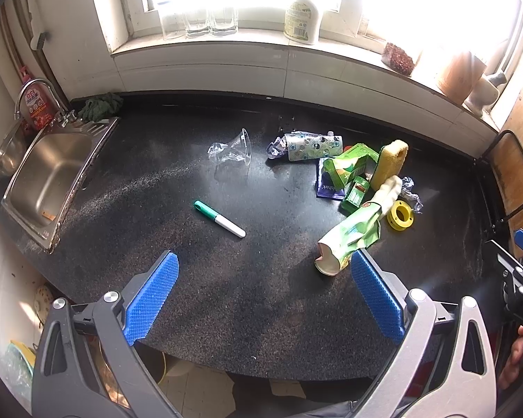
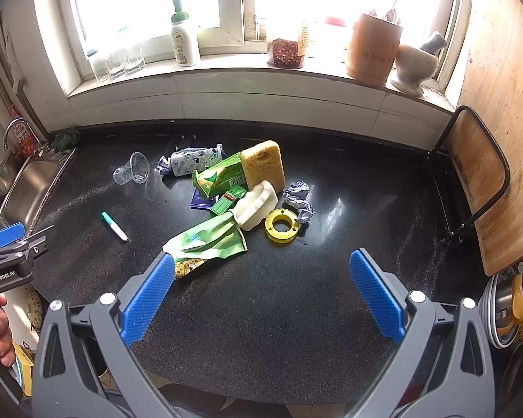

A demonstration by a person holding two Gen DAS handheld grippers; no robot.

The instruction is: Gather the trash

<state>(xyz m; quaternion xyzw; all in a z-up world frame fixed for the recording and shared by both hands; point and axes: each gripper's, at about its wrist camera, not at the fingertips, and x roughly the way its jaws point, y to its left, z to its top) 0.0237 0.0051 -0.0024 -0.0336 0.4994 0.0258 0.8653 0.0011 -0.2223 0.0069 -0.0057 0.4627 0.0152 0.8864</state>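
Note:
Trash lies on a black counter [image 1: 226, 278]: a crushed clear plastic cup [image 1: 232, 149] [image 2: 132, 170], a patterned pouch [image 1: 310, 146] [image 2: 195, 160], a green carton [image 1: 348, 165] [image 2: 223, 176], a green wrapper [image 1: 352, 240] [image 2: 205, 242], crumpled foil [image 1: 409, 193] [image 2: 298, 198]. A yellow sponge [image 2: 265, 163], a yellow ring [image 2: 280, 224] and a green-capped marker [image 1: 219, 218] [image 2: 114, 226] lie there too. My left gripper [image 1: 265, 289] is open and empty above the front of the counter. My right gripper [image 2: 261, 285] is open and empty, its left pad beside the wrapper.
A steel sink [image 1: 48, 174] with a tap sits at the left. The windowsill holds glasses [image 1: 198, 22], a bottle [image 1: 301, 17], a wooden holder [image 2: 371, 48] and a mortar [image 2: 415, 64]. A wooden board [image 2: 477, 174] leans at the right.

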